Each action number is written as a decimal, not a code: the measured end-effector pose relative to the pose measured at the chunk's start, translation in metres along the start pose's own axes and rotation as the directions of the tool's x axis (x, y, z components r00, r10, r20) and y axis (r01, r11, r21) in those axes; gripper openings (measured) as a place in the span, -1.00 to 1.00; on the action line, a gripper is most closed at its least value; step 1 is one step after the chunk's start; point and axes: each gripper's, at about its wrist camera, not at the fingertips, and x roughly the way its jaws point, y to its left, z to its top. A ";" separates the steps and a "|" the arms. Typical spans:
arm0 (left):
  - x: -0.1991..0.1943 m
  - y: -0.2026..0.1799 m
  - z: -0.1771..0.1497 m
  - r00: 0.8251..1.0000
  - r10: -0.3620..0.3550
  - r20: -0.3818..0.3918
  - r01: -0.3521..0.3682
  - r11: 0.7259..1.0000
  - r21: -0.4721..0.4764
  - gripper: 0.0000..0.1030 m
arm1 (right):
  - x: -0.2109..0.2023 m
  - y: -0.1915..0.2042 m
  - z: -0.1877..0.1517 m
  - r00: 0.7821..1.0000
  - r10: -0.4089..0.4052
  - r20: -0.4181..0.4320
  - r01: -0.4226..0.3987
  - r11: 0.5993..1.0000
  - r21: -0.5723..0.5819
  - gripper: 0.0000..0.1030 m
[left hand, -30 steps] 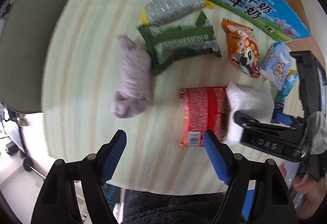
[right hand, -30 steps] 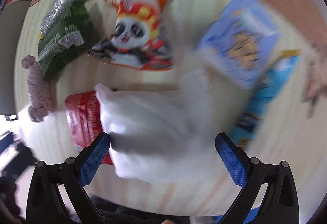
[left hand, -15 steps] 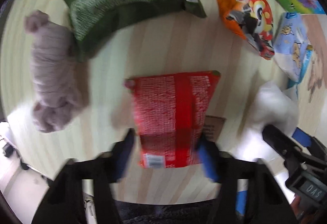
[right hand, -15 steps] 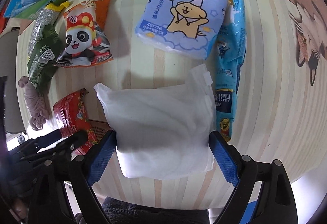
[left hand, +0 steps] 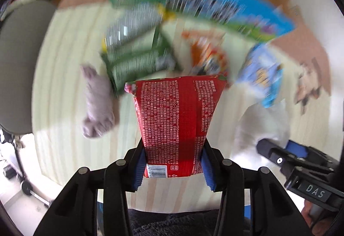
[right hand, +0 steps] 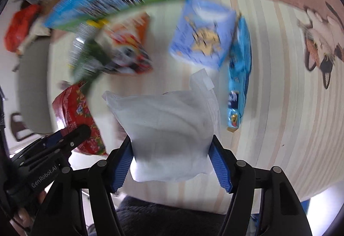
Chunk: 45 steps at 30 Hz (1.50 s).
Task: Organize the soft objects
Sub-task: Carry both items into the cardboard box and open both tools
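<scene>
Glossy red plastic packet (left hand: 176, 119), matt white cloth-like pouch (right hand: 169, 128), pale wood-grain table (right hand: 268, 107)

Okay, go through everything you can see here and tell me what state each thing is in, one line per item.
left gripper: shut on the red packet
red packet: pinched at its lower end
right gripper: shut on the white bag
white bag: squeezed near its bottom
purple cloth: bunched, lying on the table
light blue tissue pack: lying flat, blurred
blue snack packet: lying flat
green packet: lying flat, blurred
</scene>
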 end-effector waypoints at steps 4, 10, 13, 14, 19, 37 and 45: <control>-0.060 -0.006 0.038 0.996 -0.053 0.070 0.049 0.997 0.053 -0.19 | -0.071 0.008 0.015 0.992 0.076 0.104 -0.075 0.997 -0.006 0.35; -0.088 -0.020 0.152 0.992 -0.097 0.085 0.081 0.981 0.174 -0.19 | -0.164 0.049 0.101 0.962 0.078 0.261 -0.069 0.997 -0.043 0.35; -0.071 -0.024 0.221 0.994 -0.083 0.066 0.067 0.976 0.209 -0.19 | -0.165 0.075 0.158 0.956 -0.008 0.294 0.019 0.999 -0.033 0.35; -0.062 -0.025 0.243 0.996 -0.075 0.047 0.063 0.974 0.220 -0.19 | -0.160 0.081 0.181 0.956 -0.022 0.292 0.030 0.999 -0.023 0.35; -0.005 -0.025 0.335 0.996 -0.060 -0.059 0.071 0.977 0.202 -0.19 | -0.112 0.092 0.279 0.964 -0.112 0.240 0.116 0.993 -0.002 0.35; 0.091 -0.028 0.416 0.960 -0.046 -0.277 0.092 0.984 0.154 -0.09 | 0.021 0.060 0.411 0.981 -0.187 0.046 0.186 0.982 0.013 0.58; 0.050 -0.027 0.404 0.984 -0.012 -0.179 0.042 0.985 0.165 0.84 | -0.008 0.069 0.398 0.975 -0.214 0.068 0.215 0.976 -0.019 0.92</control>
